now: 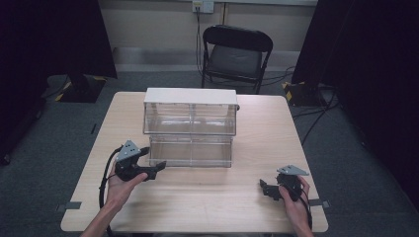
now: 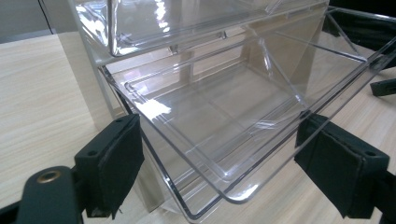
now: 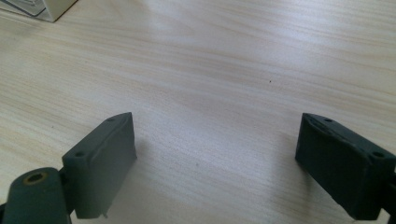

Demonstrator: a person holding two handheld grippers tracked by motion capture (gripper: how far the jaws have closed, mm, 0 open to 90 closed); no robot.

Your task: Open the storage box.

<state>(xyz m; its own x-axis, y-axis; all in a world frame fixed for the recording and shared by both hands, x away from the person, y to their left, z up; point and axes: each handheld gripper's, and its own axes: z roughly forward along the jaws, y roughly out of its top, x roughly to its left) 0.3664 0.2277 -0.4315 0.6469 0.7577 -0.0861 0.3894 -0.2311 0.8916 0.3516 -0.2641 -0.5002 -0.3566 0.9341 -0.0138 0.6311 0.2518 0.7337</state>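
Note:
A clear plastic two-drawer cabinet (image 1: pixel 190 127) with a white top stands mid-table. Its lower drawer (image 1: pixel 190 151) is pulled out toward me and looks empty (image 2: pixel 219 121). My left gripper (image 1: pixel 154 161) is open at the drawer's front left corner, and in the left gripper view its jaws straddle that corner without closing on it (image 2: pixel 219 172). My right gripper (image 1: pixel 264 189) is open near the table's front right, pointing left, over bare wood (image 3: pixel 215 158).
The light wooden table (image 1: pixel 207 197) has free room in front of the cabinet and at both sides. A black folding chair (image 1: pixel 236 54) stands behind the table. Dark curtains hang at both sides, with cables on the grey floor at right.

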